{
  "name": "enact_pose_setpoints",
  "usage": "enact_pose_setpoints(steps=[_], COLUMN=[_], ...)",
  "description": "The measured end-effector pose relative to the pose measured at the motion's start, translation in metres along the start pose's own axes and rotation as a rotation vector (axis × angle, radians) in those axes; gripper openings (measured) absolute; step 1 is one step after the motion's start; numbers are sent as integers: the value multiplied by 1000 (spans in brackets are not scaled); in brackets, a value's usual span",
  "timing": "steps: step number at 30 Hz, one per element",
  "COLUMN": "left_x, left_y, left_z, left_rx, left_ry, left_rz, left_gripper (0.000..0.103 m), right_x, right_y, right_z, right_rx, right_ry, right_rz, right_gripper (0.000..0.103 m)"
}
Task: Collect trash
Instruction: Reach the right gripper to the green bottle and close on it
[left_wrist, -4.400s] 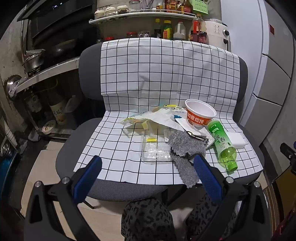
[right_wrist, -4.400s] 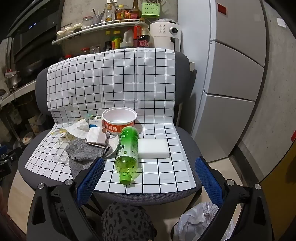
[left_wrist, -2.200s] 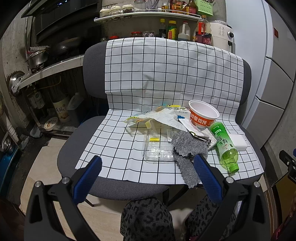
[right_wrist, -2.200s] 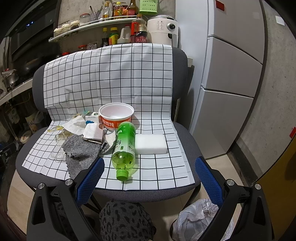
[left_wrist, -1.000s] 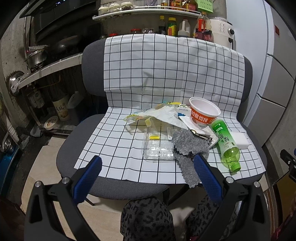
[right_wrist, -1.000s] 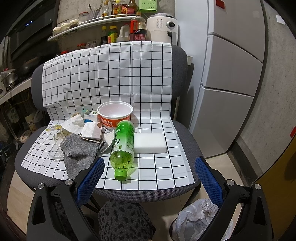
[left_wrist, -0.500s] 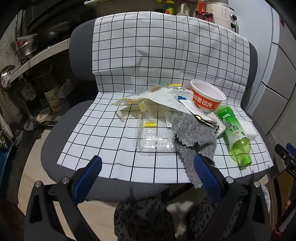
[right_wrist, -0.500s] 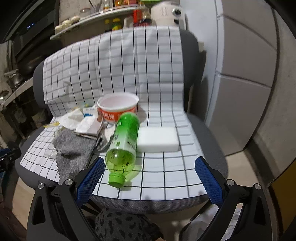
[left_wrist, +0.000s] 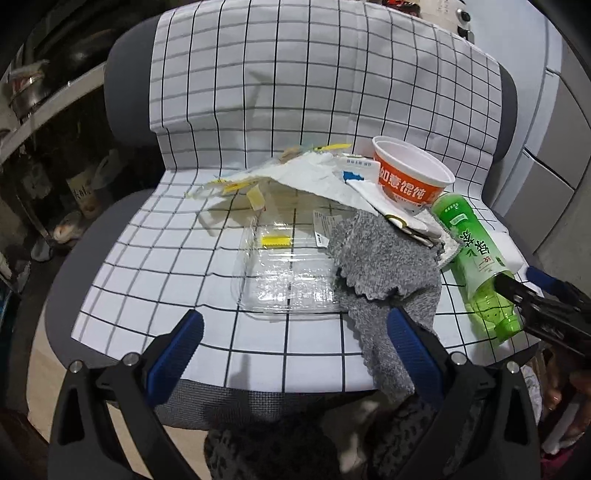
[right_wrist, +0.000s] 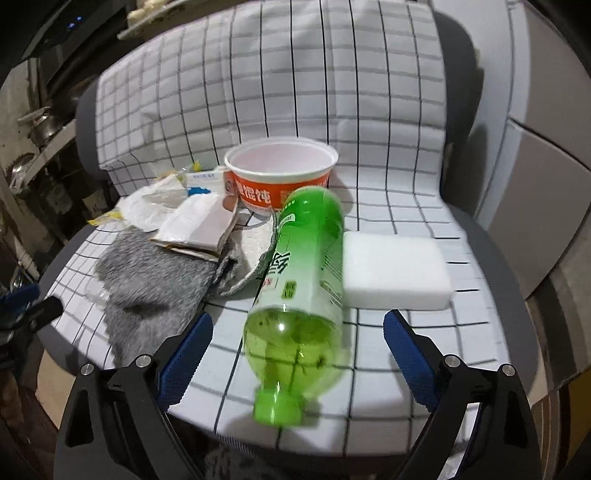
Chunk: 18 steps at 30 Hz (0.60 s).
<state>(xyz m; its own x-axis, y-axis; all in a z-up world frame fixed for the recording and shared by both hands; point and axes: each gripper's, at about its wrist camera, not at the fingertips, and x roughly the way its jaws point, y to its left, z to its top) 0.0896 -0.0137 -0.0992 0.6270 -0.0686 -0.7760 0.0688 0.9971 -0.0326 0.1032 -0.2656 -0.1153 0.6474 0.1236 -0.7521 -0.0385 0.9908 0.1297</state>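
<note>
Checked cloth (left_wrist: 317, 92) over grey chair (left_wrist: 125, 221)

Each gripper, left gripper (left_wrist: 291, 341) and right gripper (right_wrist: 297, 347), is built from black angular arms, tipped with blue textured pads (left_wrist: 173, 356) and fastened by silver screws (right_wrist: 450, 360).

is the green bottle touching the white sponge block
Touching. In the right wrist view the green bottle, lying on its side, rests its flank against the left edge of the white sponge block, with no checked cloth visible between them.
</note>
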Motion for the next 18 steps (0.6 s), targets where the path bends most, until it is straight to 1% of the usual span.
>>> enact_pose_setpoints(steps=[2,4,5,7,9,10,12,13,14,18], left_x=[5,8,10,11,11,11,9,8,6,-1], left_y=[4,7,8,9,10,11,13,14,16,25], left_z=[0,-1,-1,-3,-4,-4,-6,-7,-8,-12], left_rx=[-28,-43,-44,-44,-46,-50,-55,-56,-57,-68], left_ry=[24,33,33,32,32,32,32,31,31,25], left_rz=[-35,-58,-60,-63,-65,-67,-66,-59,-52,-44], left_gripper=[96,96,96,96,96,96,96,96,96,96], right_x=[13,24,29,39,48,54,56,55,51,21], right_y=[3,9,11,17,24,31,38,40,40,33], right_z=[5,10,11,14,15,15,13,12,12,12], right_rx=[0,-24,-37,-71,-108,-150,-189,-197,-196,-130], right_ry=[18,35,42,67,94,116,117,112,102,37], right_rz=[-20,-66,-86,-139,-169,-201,-237,-248,-255,-183], right_gripper=[91,89,84,71,71,73,73,70,67,65])
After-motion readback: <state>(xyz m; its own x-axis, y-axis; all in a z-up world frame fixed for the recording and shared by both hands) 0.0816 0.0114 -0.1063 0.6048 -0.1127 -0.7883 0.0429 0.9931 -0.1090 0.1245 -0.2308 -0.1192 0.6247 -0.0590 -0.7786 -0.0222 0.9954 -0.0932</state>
